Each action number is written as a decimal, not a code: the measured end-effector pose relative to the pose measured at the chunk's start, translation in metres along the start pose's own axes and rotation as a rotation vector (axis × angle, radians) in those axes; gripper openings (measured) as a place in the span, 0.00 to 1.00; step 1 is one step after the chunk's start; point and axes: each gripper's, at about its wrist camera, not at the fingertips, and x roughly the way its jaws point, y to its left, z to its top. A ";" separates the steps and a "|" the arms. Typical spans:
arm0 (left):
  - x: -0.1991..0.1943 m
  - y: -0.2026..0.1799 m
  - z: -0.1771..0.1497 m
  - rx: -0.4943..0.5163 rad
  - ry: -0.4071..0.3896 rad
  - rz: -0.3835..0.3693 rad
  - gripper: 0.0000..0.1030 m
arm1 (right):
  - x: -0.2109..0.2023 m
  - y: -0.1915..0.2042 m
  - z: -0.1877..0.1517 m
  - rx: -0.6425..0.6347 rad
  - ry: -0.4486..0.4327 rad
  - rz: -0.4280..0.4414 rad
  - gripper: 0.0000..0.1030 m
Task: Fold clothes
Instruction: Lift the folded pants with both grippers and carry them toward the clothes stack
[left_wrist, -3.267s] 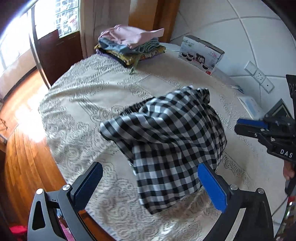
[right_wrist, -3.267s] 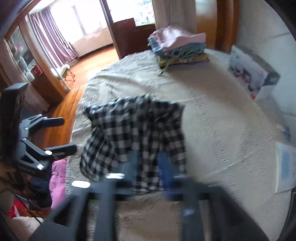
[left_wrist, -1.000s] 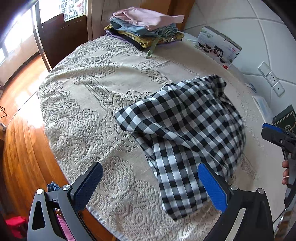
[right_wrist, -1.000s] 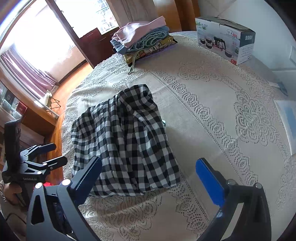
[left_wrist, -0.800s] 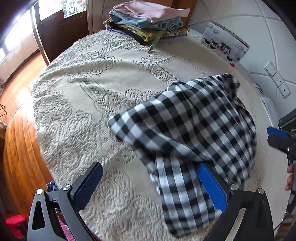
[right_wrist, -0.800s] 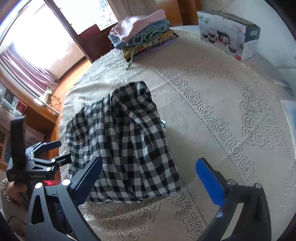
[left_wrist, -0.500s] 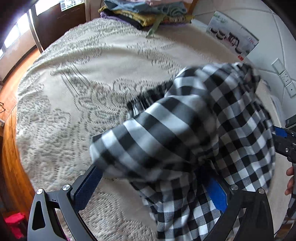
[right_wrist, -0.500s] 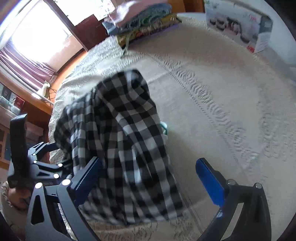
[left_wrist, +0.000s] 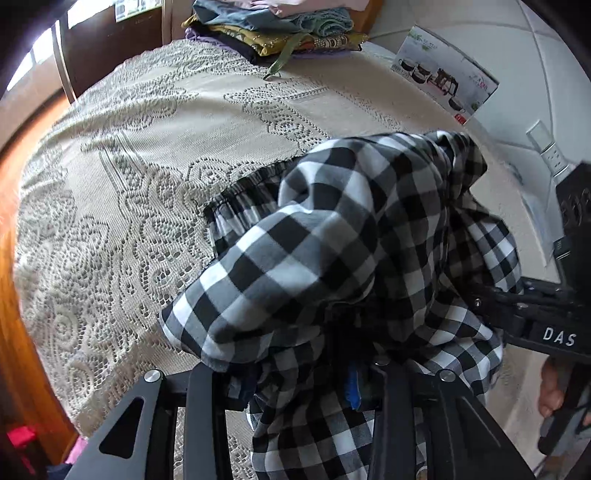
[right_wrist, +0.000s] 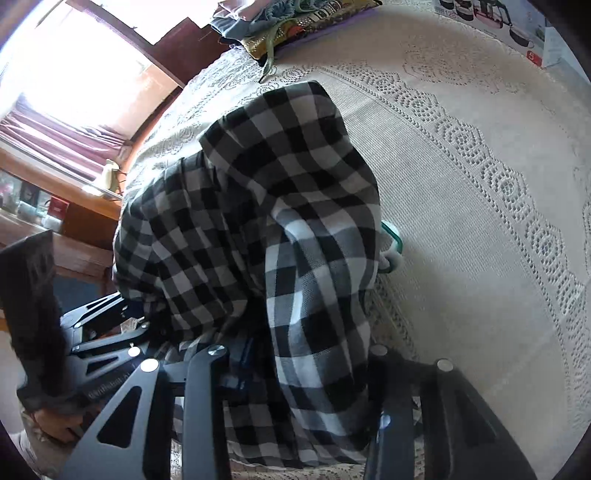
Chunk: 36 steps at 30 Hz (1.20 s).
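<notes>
- I had the left claw (left_wrist: 295, 376) drawn in tight on the near edge of the checked garment (left_wrist: 332, 236), its fingers narrowed around a bunch of cloth that spilled over them.
- My right claw (right_wrist: 295, 354) was likewise closed down on the same garment's near hem; from its own camera the fabric draped over both fingers, so I could not see exactly how much cloth each pad held.
- The garment sat humped on the lace tablecloth (left_wrist: 147, 147) of the counter, near edge lifted, far edge with the gathered waistband resting on the cloth.
- I judged the step to be carrying the near edge up and over to the far edge for a fold.
- To do it well, I reckoned both claws should rise together and keep level, so the hem travelled as one straight line, not a sagging one.
- I'd have kept the two claws apart enough to hold the edge taut; they looked close together, which risked a bunched, crooked crease.
- The far waistband needed to stay put; dragging would slide the whole garment toward the folded pile (left_wrist: 280, 29) and the printed box (left_wrist: 447, 77).
- A small teal thing (right_wrist: 393, 243) poked from under the cloth's right side, possibly a tag.
</notes>
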 end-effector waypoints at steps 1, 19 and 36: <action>-0.001 0.001 -0.001 0.004 -0.003 -0.005 0.37 | -0.001 0.000 0.000 0.000 -0.003 0.001 0.36; -0.002 0.015 -0.015 0.045 -0.033 -0.060 0.28 | -0.008 0.004 -0.010 0.029 -0.010 -0.060 0.21; -0.095 -0.012 0.029 0.242 -0.158 -0.138 0.17 | -0.101 0.068 -0.021 -0.013 -0.235 -0.122 0.13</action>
